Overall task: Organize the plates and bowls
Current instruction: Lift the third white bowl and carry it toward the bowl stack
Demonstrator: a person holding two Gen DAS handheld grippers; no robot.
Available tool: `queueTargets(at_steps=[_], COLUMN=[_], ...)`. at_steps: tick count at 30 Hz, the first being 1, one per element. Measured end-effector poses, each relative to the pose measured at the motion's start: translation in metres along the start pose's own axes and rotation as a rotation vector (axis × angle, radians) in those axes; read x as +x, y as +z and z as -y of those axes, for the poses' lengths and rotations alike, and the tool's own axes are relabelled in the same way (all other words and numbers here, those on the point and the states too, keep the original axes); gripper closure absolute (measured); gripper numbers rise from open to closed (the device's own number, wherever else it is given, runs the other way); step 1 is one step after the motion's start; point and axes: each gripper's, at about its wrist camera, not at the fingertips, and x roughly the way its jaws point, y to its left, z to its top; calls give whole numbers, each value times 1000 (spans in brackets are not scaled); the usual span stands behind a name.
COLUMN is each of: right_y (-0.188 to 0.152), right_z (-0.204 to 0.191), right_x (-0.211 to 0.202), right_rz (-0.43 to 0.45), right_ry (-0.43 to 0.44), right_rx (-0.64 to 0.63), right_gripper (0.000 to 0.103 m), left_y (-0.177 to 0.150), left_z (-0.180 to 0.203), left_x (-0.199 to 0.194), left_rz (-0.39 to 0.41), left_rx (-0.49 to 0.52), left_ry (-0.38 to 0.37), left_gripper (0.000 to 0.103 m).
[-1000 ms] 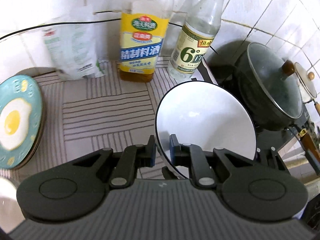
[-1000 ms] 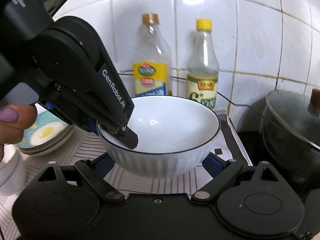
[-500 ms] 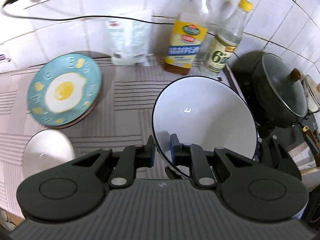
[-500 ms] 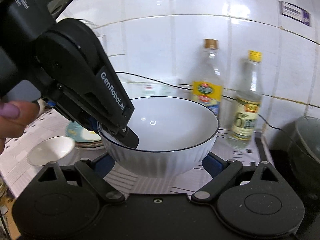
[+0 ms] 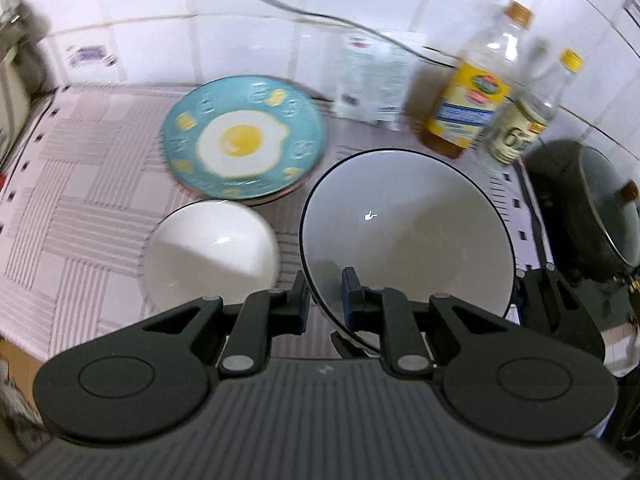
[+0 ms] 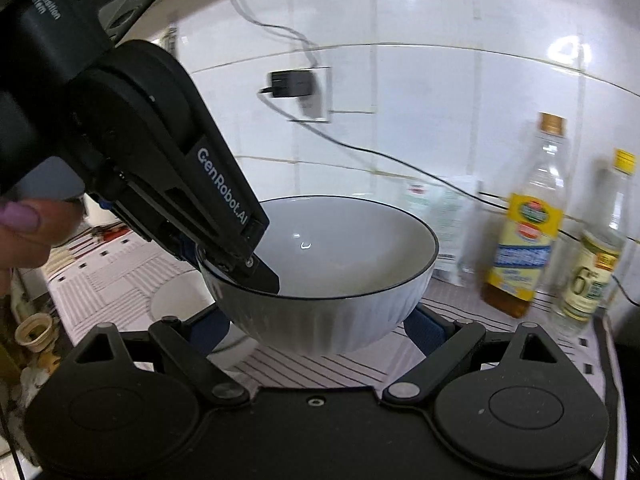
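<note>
A large white bowl with a dark rim [image 5: 408, 236] is held in the air over the striped counter mat. My left gripper [image 5: 325, 300] is shut on its near rim; it also shows in the right wrist view [image 6: 236, 256]. My right gripper [image 6: 316, 330] has its fingers spread on either side of the bowl [image 6: 320, 280], against its ribbed outer wall. A smaller white bowl [image 5: 212, 256] sits on the mat left of the big bowl. A teal plate with a fried-egg picture [image 5: 244, 140] tops a short stack behind it.
Two bottles [image 5: 468, 92] [image 5: 520, 120] and a white pouch [image 5: 372, 80] stand along the tiled wall. A dark lidded pot [image 5: 592, 212] sits on the stove at right. A plug and cable [image 6: 292, 84] hang on the wall. The counter's front edge is near left.
Both grippers have carried the big bowl to the left, away from the pot. The small white bowl and egg plate have come into view beside it.
</note>
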Motion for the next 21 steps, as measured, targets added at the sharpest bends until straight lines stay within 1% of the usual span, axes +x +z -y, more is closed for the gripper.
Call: queueTargets(at_steps=[2, 8, 10, 13, 17, 21], right_y=[3, 8, 12, 15, 13, 8], right_z=[-9, -37, -48, -58, -65, -71], right_x=[6, 24, 30, 43, 56, 68], right_rz=[-7, -35, -46, -62, -65, -89], right_ry=[30, 103, 126, 159, 201, 218], right_rx=[-15, -41, -49, -46, -22, -16], right_gripper=[7, 7, 7, 7, 7, 7], left_y=[-1, -7, -7, -7, -5, -5], left_z=[-12, -46, -54, -61, -75, -87], left_x=[0, 0, 0, 0, 6, 17], left_rz=[-14, -23, -25, -14, -46, -72], left_rx=[-37, -86, -78, -49, -50, -57], left_ry=[21, 74, 94, 147, 169, 163], left_gripper=[88, 88, 87, 86, 85, 85])
